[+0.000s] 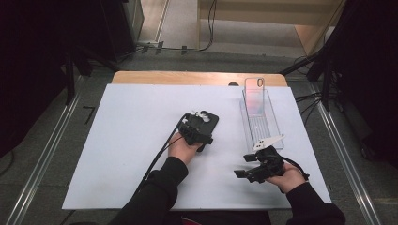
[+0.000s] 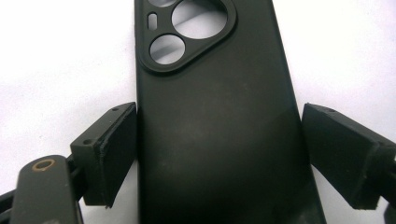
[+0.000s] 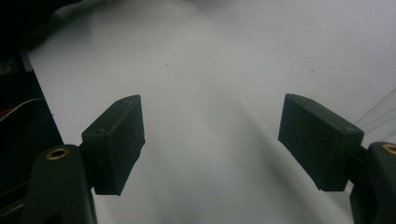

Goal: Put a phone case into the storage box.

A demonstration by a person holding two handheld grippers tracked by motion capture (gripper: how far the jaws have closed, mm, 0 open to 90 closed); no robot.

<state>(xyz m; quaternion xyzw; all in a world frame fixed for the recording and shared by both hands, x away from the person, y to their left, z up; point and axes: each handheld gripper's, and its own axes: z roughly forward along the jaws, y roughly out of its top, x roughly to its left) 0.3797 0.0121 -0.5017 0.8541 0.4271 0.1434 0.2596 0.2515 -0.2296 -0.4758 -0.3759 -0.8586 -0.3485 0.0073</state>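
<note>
Counter (image 1: 131, 154), white sheet over it, wooden strip showing at far edge; broad bare stretch lay left of hands, narrower bare patch between them. Clear plastic tray (image 1: 277, 126) sat near right edge, clear phone case (image 1: 255, 96) propped at its far end. Black phone case (image 2: 219, 130) lay flat mid-counter, camera cutout away from person. Left hand-held gripper (image 2: 219, 154) straddled it: left pad touching case edge, right pad just beside, not clamped. Right hand-held gripper (image 3: 212, 140) spread wide over bare sheet, nothing held, just short of tray's near end.

Black sleeves, black grippers with blocky matte jaws, brass-ringed screw holes, trailing black cables.
</note>
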